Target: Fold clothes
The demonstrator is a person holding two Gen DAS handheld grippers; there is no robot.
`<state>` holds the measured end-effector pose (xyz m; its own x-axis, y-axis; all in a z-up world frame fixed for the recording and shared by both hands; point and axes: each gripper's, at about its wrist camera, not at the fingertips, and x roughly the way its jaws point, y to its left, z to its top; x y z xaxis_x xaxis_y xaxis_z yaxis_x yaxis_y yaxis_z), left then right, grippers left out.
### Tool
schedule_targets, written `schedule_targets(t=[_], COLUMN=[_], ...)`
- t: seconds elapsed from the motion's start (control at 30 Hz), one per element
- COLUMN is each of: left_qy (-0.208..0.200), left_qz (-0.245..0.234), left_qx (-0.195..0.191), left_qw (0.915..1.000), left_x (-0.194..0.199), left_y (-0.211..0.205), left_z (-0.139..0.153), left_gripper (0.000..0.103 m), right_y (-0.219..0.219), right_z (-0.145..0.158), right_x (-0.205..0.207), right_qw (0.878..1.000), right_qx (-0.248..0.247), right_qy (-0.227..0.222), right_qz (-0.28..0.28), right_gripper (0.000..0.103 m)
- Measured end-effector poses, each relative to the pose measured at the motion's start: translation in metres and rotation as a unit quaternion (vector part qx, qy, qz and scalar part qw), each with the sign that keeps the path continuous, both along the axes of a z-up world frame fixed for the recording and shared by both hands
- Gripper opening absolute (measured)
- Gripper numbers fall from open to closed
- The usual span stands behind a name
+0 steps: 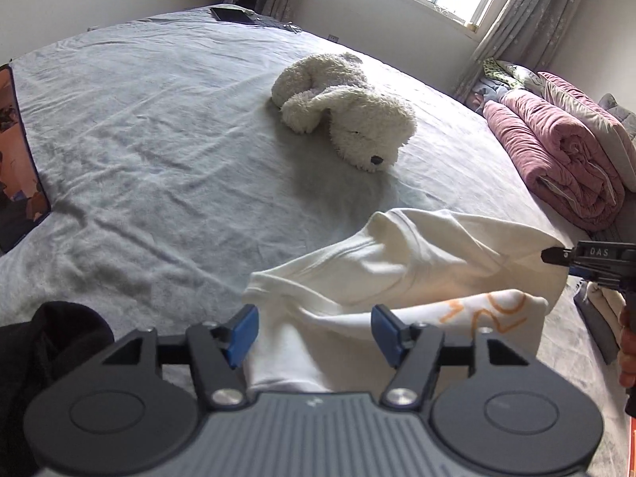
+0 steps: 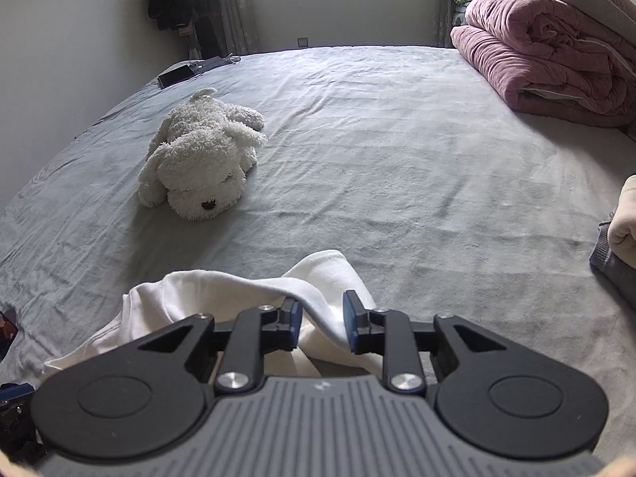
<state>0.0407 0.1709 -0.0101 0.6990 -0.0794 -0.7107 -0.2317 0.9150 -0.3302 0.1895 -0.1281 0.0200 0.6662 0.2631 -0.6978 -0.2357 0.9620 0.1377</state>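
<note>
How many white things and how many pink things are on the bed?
White: 2, the plush dog and the white T-shirt
Pink: 1, the folded pink quilt
Total: 3

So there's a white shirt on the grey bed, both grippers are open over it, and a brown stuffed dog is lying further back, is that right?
Not quite: the stuffed dog is white, not brown, as the right wrist view shows clearly. The rest holds: the white shirt lies on the grey bed, and the left gripper and right gripper are both open over it.
</note>
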Motion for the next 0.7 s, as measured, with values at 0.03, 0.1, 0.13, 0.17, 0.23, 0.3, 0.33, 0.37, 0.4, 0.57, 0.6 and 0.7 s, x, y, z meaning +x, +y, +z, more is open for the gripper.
schedule_targets(t=[0.03, 0.1, 0.13, 0.17, 0.23, 0.3, 0.33, 0.37, 0.4, 0.57, 0.6, 0.7], left_qy=[0.004, 0.02, 0.028, 0.039, 0.058, 0.073, 0.081, 0.088, 0.095, 0.11, 0.11, 0.115], left_qz=[-0.007, -0.018, -0.024, -0.03, -0.041, -0.048, -0.048, -0.048, -0.048, -0.05, -0.05, -0.048], left_qx=[-0.006, -0.018, -0.025, -0.037, -0.068, -0.089, -0.094, -0.099, -0.104, -0.104, -0.101, -0.092], left_qw=[0.9999, 0.9995, 0.999, 0.9981, 0.9952, 0.9922, 0.9912, 0.99, 0.9888, 0.9872, 0.9875, 0.9879], left_x=[-0.002, -0.004, -0.005, -0.004, -0.002, -0.001, 0.0, 0.001, 0.002, 0.005, 0.005, 0.008], left_y=[-0.001, -0.002, -0.003, -0.004, -0.005, -0.007, -0.008, -0.01, -0.011, -0.017, -0.018, -0.02], left_z=[0.0, -0.005, -0.007, -0.011, -0.019, -0.027, -0.03, -0.033, -0.037, -0.045, -0.046, -0.049], left_gripper=[0.064, 0.065, 0.065, 0.065, 0.065, 0.065, 0.065, 0.065, 0.065, 0.065, 0.065, 0.063], right_y=[-0.005, -0.014, -0.02, -0.025, -0.036, -0.044, -0.048, -0.049, -0.05, -0.049, -0.048, -0.043], right_z=[-0.002, -0.006, -0.008, -0.011, -0.019, -0.027, -0.032, -0.036, -0.04, -0.06, -0.064, -0.074], right_x=[-0.002, -0.005, -0.006, -0.007, -0.01, -0.013, -0.014, -0.014, -0.015, -0.013, -0.013, -0.012], right_qw=[1.0, 1.0, 0.999, 0.999, 0.997, 0.994, 0.992, 0.991, 0.99, 0.982, 0.981, 0.977], right_qx=[0.004, 0.015, 0.023, 0.03, 0.057, 0.079, 0.087, 0.092, 0.096, 0.13, 0.136, 0.15], right_qy=[0.003, 0.014, 0.022, 0.031, 0.056, 0.076, 0.087, 0.095, 0.102, 0.132, 0.137, 0.149], right_qz=[0.0, -0.003, -0.008, -0.012, -0.017, -0.019, -0.021, -0.023, -0.025, -0.031, -0.031, -0.034], right_gripper=[0.042, 0.042, 0.042, 0.042, 0.042, 0.042, 0.042, 0.042, 0.042, 0.042, 0.042, 0.042])
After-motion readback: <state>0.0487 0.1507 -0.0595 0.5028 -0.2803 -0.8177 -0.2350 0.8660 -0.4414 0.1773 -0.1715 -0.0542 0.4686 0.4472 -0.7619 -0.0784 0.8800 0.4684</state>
